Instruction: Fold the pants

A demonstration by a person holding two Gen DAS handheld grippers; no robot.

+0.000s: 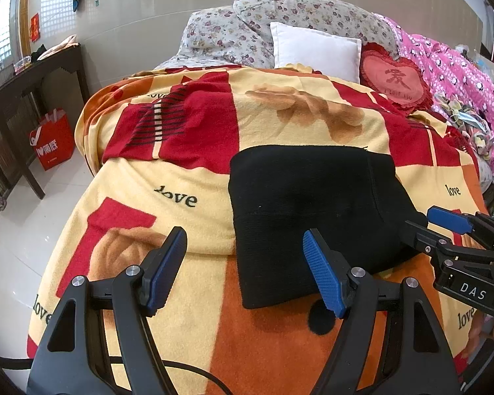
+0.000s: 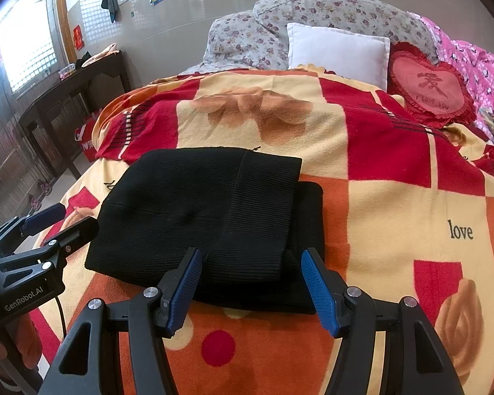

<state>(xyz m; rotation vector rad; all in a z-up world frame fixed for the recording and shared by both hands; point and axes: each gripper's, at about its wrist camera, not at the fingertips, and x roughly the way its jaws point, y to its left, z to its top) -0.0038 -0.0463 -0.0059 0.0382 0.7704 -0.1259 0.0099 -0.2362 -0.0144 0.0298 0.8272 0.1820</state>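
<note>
The black pants [image 1: 313, 210] lie folded into a compact stack on the patterned blanket [image 1: 181, 197]; they also show in the right wrist view [image 2: 207, 217]. My left gripper [image 1: 243, 266] is open and empty, just in front of the stack's near left corner. My right gripper [image 2: 252, 286] is open and empty, at the stack's near right edge, its fingers either side of the fold. The right gripper also shows in the left wrist view [image 1: 425, 227], and the left gripper in the right wrist view [image 2: 62, 220].
A white pillow [image 1: 316, 49], floral pillows [image 1: 280, 13] and a red heart cushion [image 1: 395, 79] sit at the bed's head. A pink quilt [image 1: 461, 79] lies on the right. A dark wooden table [image 1: 33, 75] and red bag [image 1: 52, 138] stand left of the bed.
</note>
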